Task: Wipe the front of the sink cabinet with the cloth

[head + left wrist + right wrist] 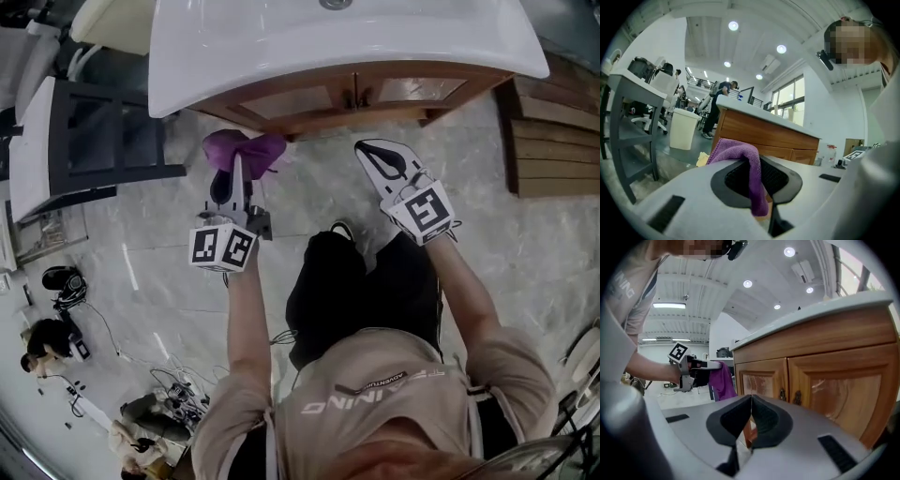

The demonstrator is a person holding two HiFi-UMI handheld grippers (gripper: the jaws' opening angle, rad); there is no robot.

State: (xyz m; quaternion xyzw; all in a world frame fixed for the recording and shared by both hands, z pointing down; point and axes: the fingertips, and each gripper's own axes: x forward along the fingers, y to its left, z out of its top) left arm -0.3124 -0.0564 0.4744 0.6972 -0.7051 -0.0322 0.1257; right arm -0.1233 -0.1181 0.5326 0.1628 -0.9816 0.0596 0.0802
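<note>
Status: the left gripper point(234, 183) has its fingers clamped on the purple cloth point(740, 154). A fold is pinched between them and the rest bunches over the top of the fingers. Grasp looks solid, so we count that part as done.

The right gripper point(751, 418) has its fingers pressed together with nothing between them. It sits close to the cabinet doors point(820, 380) but isn't doing any work.

The cloth is in the air, in front of the sink cabinet point(356, 94) towards its left end. It is near the wood front but not touching it; the right gripper view shows a clear gap between the hanging cloth and the left door.

Wiping itself: we see no contact, and no streaks or damp trail on the doors, so we can't credit any wiped area. We judge the whole front as left to do: both door panels, the frame around them and the strip under the white basin point(281, 47).

Next we need to close the gap with the left gripper and get the loose bunch, not the fingers, flat on the wood. Watch the door handles point(790, 397), since the cloth could snag there.
</note>
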